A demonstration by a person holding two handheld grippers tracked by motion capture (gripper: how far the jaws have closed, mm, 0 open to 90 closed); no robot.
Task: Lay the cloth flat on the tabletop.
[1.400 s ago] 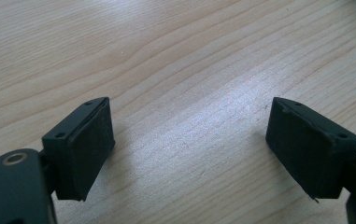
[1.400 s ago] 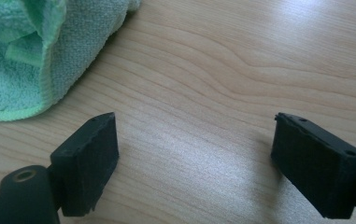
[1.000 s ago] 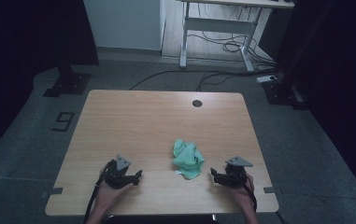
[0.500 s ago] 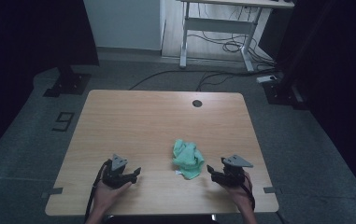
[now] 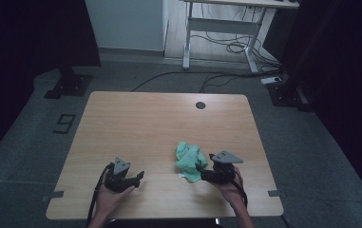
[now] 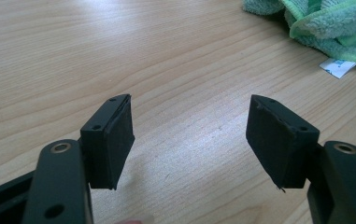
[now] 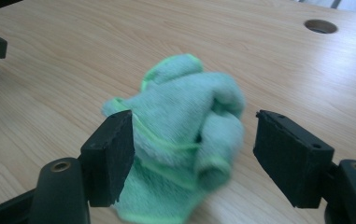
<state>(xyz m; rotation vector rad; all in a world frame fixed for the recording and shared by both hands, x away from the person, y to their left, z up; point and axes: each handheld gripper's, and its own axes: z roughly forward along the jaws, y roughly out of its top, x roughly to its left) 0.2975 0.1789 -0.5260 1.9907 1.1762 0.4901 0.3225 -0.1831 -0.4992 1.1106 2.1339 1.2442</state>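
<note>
A crumpled green cloth [image 5: 189, 160] lies on the wooden table [image 5: 159, 123] near its front, right of centre. My right gripper [image 5: 201, 169] is open at the cloth's right edge; in the right gripper view the cloth [image 7: 185, 135] bulges between the spread jaws of this gripper [image 7: 192, 156], which do not close on it. My left gripper [image 5: 138, 176] rests low over bare wood at the front left, open and holding nothing [image 6: 189, 140]. The cloth [image 6: 325, 25] and its white tag [image 6: 338, 66] lie ahead of it to the right.
A round cable hole [image 5: 200, 105] sits near the table's far edge. Beyond the table stand a white desk frame [image 5: 221, 28] with cables on the floor and a dark stand base [image 5: 69, 83]. A person's hands [image 5: 107, 199] hold both grippers at the front edge.
My right gripper has slid left toward the cloth until its jaws reach around the cloth's edge. The left gripper has hardly moved.
</note>
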